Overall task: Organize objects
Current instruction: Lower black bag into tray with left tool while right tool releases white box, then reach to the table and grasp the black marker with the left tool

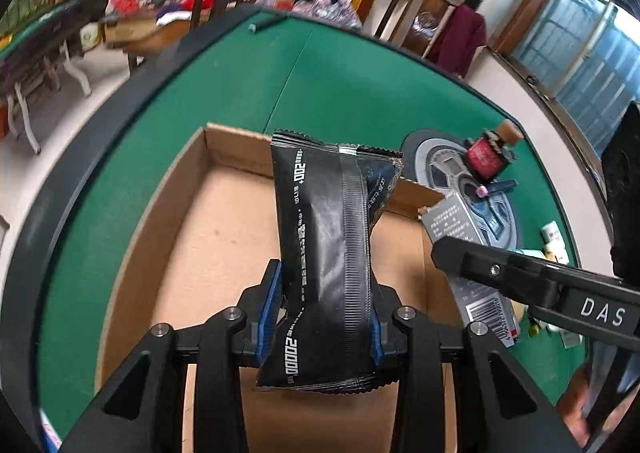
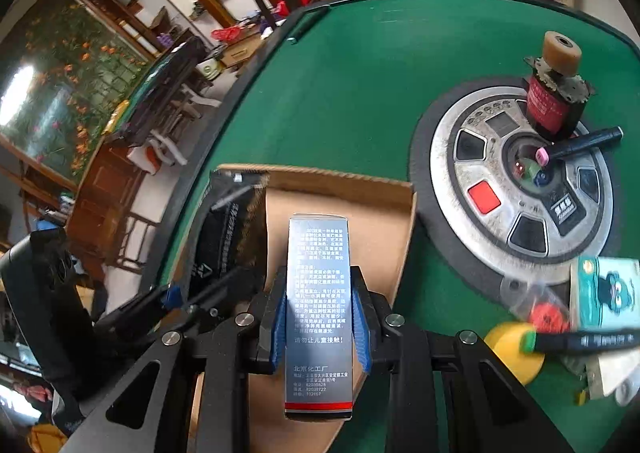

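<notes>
The left gripper (image 1: 326, 315) is closed narrowly on a black snack packet (image 1: 326, 253), its blue pads (image 1: 271, 305) pressing the packet's lower half from both sides while the packet stands up over the open cardboard box (image 1: 208, 237), whose bare brown floor spreads beneath it. Toward three o'clock of that packet, the right gripper's black finger reaches in with a grey printed carton. In the right wrist view the right gripper (image 2: 320, 323) is likewise clamped narrowly on this grey carton (image 2: 319, 317), gripped by its long sides and held over the box's right-hand part. At one o'clock from the carton, on the green felt table (image 2: 352, 93), lies a round metal control disc (image 2: 480, 189) bearing a red-wound small motor (image 2: 554, 97) and a dark marker (image 2: 580, 143). At three o'clock sit a yellow round lid (image 2: 506, 347) and a teal card (image 2: 608, 293).
</notes>
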Motion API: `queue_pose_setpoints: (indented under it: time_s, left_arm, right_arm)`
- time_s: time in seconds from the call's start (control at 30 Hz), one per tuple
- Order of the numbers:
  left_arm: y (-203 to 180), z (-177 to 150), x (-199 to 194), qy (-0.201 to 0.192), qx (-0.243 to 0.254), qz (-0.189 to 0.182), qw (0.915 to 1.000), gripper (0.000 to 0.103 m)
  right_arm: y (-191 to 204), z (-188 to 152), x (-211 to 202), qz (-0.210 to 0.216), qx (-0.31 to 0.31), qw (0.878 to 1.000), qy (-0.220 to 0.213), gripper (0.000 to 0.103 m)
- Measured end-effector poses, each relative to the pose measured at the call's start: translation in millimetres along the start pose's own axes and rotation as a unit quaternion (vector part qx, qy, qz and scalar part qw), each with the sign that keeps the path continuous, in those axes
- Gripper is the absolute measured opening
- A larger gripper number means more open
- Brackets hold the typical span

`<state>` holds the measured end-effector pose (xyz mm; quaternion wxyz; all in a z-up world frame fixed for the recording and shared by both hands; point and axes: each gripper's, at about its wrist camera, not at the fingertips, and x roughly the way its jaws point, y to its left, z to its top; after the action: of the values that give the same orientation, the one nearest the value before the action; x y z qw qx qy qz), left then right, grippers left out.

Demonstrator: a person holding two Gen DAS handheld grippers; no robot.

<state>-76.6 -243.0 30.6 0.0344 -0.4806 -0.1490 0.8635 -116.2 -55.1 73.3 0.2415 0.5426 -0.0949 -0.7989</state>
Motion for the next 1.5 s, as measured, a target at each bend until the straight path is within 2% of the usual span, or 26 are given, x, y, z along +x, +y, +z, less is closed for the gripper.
queue_pose_setpoints:
  time_s: [0.17,0.37,0.5,0.57,0.7,0.8,0.87,0.93,1.0,1.03,1.1,1.13,1.17,1.2,1.27,1.3,1.33,1.37,1.4,1.43,1.47,1.5]
  left_arm:
    - [-10.2,0.0,20.1,0.017,-0.008,0.002,0.9998,0.035]
    - [-10.4,1.6,22.5,0.014,-0.009,0.008,0.9998,0.038]
    - [-2.4,0.5,22.4,0.002,-0.017,0.007,0.9998,0.064]
    - [-0.7,-0.7,19.9,-0.002,-0.028,0.004,0.9996,0.066]
    - [2.9,-3.1,11.7,-0.008,-0.046,-0.008,0.9989,0.068]
    - [0.5,-5.6,-2.8,-0.022,-0.040,-0.002,0.9989,0.070]
    - [-2.3,-9.0,-17.9,-0.029,-0.038,0.000,0.9988,0.073]
    - [-5.0,-12.2,-30.2,-0.033,-0.041,-0.005,0.9986,0.078]
    - [-10.0,-16.9,-46.1,-0.037,-0.044,-0.010,0.9983,0.081]
    - [-13.1,-19.7,-54.7,-0.041,-0.043,-0.012,0.9982,0.081]
    - [-23.9,-26.9,-73.1,-0.058,-0.035,-0.022,0.9975,0.082]
    - [-30.0,-30.1,-81.6,-0.068,-0.029,-0.028,0.9969,0.084]
    - [-38.5,-34.1,-90.3,-0.080,-0.022,-0.035,0.9959,0.085]
    - [-45.7,-37.4,-96.2,-0.089,-0.017,-0.042,0.9950,0.088]
    - [-64.5,-45.1,-101.6,-0.098,0.000,-0.062,0.9932,0.091]
    - [-76.2,-48.8,-99.1,-0.096,0.011,-0.072,0.9928,0.091]
    - [-88.2,-51.9,-93.7,-0.089,0.022,-0.078,0.9928,0.091]
    - [-96.4,-54.1,-89.2,-0.082,0.029,-0.079,0.9930,0.091]
    - [-108.1,-57.2,-81.7,-0.070,0.041,-0.080,0.9935,0.091]
    - [-121.9,-60.7,-73.3,-0.059,0.059,-0.078,0.9934,0.091]
    - [-133.2,-63.9,-67.1,-0.053,0.077,-0.074,0.9929,0.091]
    - [-138.1,-68.6,-63.5,-0.051,0.090,-0.068,0.9923,0.091]
  right_arm:
    - [-11.3,8.3,9.7,-0.022,0.014,1.000,-0.007,0.030]
    - [-24.3,8.6,15.4,-0.031,0.028,0.999,-0.006,0.030]
    - [-21.6,6.3,12.2,-0.042,0.023,0.999,-0.013,0.031]
    - [-24.1,8.9,14.7,-0.042,0.024,0.999,-0.015,0.032]
    - [-28.9,6.6,11.7,-0.025,0.033,0.999,-0.018,0.044]
    - [-33.4,4.0,-2.0,-0.015,0.044,0.998,-0.030,0.044]
    - [-30.4,4.3,-19.7,-0.027,0.036,0.998,-0.044,0.047]
    - [-30.3,-1.2,-49.1,-0.038,0.018,0.997,-0.070,0.057]
    - [-31.7,-6.7,-79.8,-0.060,0.003,0.993,-0.099,0.075]
    - [-32.2,-10.3,-94.9,-0.073,-0.003,0.991,-0.114,0.079]
    - [-33.4,-17.7,-131.7,-0.102,-0.022,0.982,-0.155,0.086]
    - [-33.6,-23.5,-155.8,-0.121,-0.038,0.974,-0.186,0.088]
    - [-28.9,-25.8,-170.0,-0.132,-0.050,0.967,-0.210,0.095]
    - [-26.2,-32.3,-191.4,-0.144,-0.070,0.954,-0.253,0.103]
    - [-25.6,-57.0,-224.1,-0.161,-0.100,0.918,-0.349,0.103]
    - [-32.9,-74.1,-234.0,-0.155,-0.110,0.902,-0.388,0.103]
    - [-44.8,-86.6,-235.8,-0.145,-0.105,0.898,-0.403,0.103]
    - [-59.4,-90.9,-229.3,-0.150,-0.085,0.907,-0.384,0.103]
    - [-82.4,-86.6,-212.2,-0.165,-0.049,0.934,-0.313,0.103]
    - [-99.4,-84.8,-200.2,-0.167,-0.023,0.948,-0.269,0.103]
    - [-119.5,-84.8,-190.8,-0.156,0.004,0.957,-0.243,0.102]
    - [-140.6,-88.3,-186.5,-0.147,0.030,0.959,-0.241,0.102]
